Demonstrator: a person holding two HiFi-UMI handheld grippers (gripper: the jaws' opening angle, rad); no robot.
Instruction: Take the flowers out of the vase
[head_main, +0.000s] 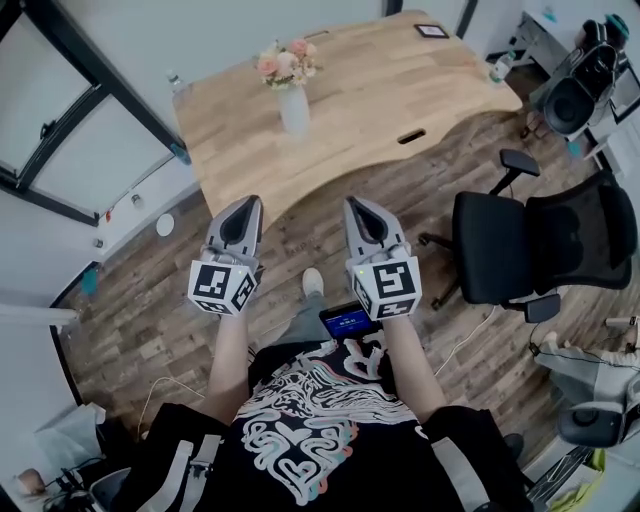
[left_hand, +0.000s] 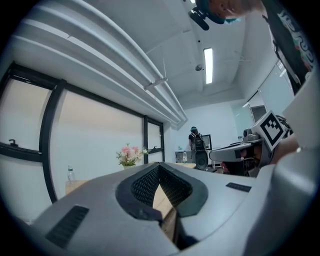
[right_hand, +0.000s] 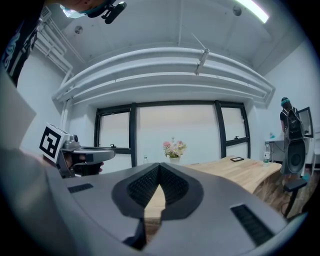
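Nearest us, left gripper (head_main: 243, 207) and right gripper (head_main: 358, 207) sit clenched, empty; at twelve o'clock, closed jaws could topple our vase (head_main: 294, 110) of flowers (head_main: 287, 63).

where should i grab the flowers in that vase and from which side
Probably the stems just under the blooms, where the flowers bunch at the mouth of the vase. They stand upright, so come in level from the near edge of the table and pull straight up. The left gripper and right gripper are shut; open one first.
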